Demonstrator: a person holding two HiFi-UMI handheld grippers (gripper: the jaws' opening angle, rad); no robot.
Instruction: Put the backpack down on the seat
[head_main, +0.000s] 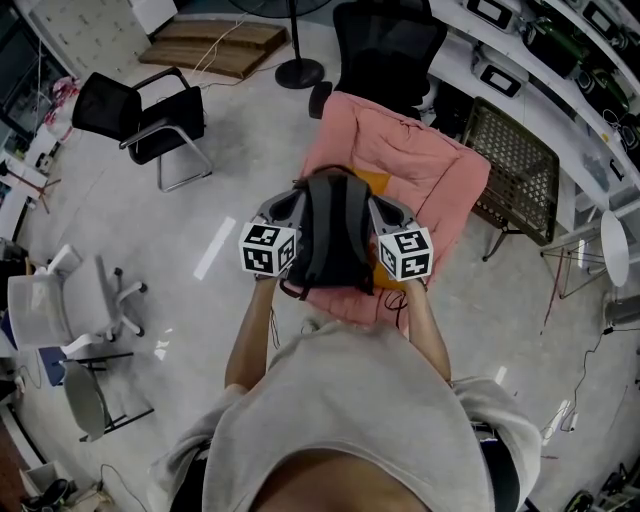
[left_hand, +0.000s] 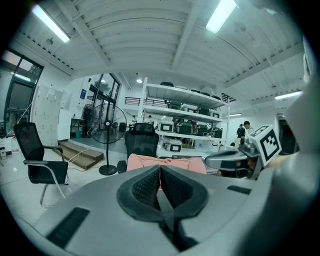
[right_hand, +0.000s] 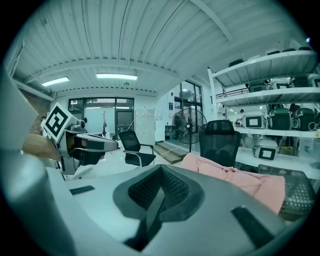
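One backpack (head_main: 330, 235), clamped by left gripper (left_hand: 160, 175) and right gripper (right_hand: 160, 174), above one seat (head_main: 430, 170).

**A:** Bright, even light. The ceiling tubes (left_hand: 222, 14) high above the left gripper (left_hand: 160, 186) burn out to plain white.

**B:** Same above the right gripper (right_hand: 161, 186). Its body near the lens is soft, and the strap (right_hand: 150, 212) pinched in its jaws is a dark blur.

**A:** Both gripper views bend hard and go black at the corners.

**B:** In the head view a glare streak (head_main: 213, 248) lies on the floor (head_main: 240, 130) left of the left gripper. Shadows are faint.
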